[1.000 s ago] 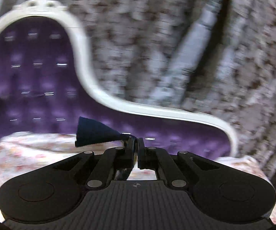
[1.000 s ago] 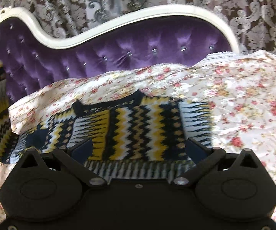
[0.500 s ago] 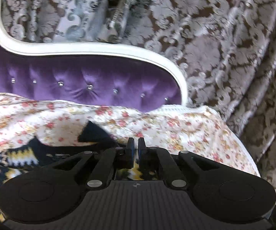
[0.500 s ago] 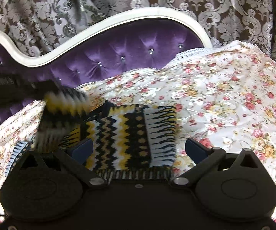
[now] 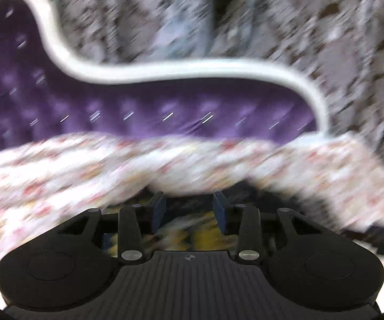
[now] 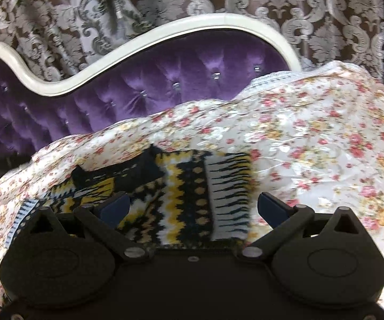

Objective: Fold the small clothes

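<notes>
Nearest in the right wrist view, the right gripper (image 6: 193, 206) hangs with its jaws spread wide and nothing between the pads, just above the near hem of the patterned sweater (image 6: 192, 194). That reads as a waiting pose, ready to pin or take an edge once the fold settles.

The sweater lies flat on the floral bedspread (image 6: 312, 144), one side already laid over its middle, which narrows it for the next fold.

In the blurred left wrist view, the left gripper (image 5: 189, 208) is opening its jaws above the sweater's yellow and black knit; the pads stand apart and press on no cloth, so I judge it is letting go of the folded part.

Beyond the sweater, the bedspread runs up to the purple tufted headboard (image 6: 165, 80), with patterned curtains (image 6: 298, 5) behind it.
</notes>
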The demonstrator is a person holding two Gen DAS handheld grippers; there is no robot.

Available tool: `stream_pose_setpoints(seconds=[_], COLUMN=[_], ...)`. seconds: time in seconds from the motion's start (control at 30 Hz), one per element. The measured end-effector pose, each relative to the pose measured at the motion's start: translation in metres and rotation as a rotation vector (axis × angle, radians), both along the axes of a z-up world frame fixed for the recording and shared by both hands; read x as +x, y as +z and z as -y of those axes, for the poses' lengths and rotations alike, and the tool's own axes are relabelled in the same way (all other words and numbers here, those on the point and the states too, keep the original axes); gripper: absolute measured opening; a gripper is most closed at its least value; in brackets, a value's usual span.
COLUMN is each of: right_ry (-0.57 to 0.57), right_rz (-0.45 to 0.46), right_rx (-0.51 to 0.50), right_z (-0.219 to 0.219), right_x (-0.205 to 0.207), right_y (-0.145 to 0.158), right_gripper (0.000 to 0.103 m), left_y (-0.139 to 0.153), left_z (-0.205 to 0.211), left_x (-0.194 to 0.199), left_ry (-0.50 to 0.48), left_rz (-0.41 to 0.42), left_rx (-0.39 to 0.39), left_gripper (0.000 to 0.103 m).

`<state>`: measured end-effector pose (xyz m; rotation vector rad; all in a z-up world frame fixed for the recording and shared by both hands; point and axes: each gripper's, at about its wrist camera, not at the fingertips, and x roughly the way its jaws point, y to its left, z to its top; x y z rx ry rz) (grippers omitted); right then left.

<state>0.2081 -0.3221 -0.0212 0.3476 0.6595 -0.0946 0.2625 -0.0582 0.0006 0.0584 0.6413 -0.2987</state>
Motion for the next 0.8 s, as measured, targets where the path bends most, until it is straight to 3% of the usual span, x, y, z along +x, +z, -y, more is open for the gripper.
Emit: stream_pose_setpoints(seconds=[0.13,0.27,0.33,0.53,0.67,0.8], right_ry=[0.04,0.083,0.099,0.126,0.062,-0.025], right_rz=[0.018,0.006,-0.003,-0.033,-0.079,-0.114], right_rx=[-0.043,-0.071,-0.1,-0.155,-0.207,-0.142], right_z=[-0.021,-0.045,-0.056,-0.071,-0.057,-0.022], right_x=[0.004,0.013,0.019,0.035,0.036,0.03], right_y=[-0.001,-0.008,-0.012,-0.024,-0.031,-0.033], right_gripper=[0.103,0.103,0.103,0.102,0.096,0.093], left_y=[-0.043,-0.071,-0.074,-0.075,-0.079,-0.079], left_z=[-0.035,-0.064,-0.07,-0.05,-0.049,-0.053], left_x=[0.003,0.008,0.004,-0.001,-0.002,-0.001], left_ry=[0.094,0.178,0.175,0.182,0.187,0.187], left_rz=[-0.066,-0.151,-0.126,-0.101,-0.085,-0.086], left_rx=[0.061,0.053,0.04,0.147,0.159,0.136], left_gripper=[0.038,0.037,0.038,0.038,0.039,0.039])
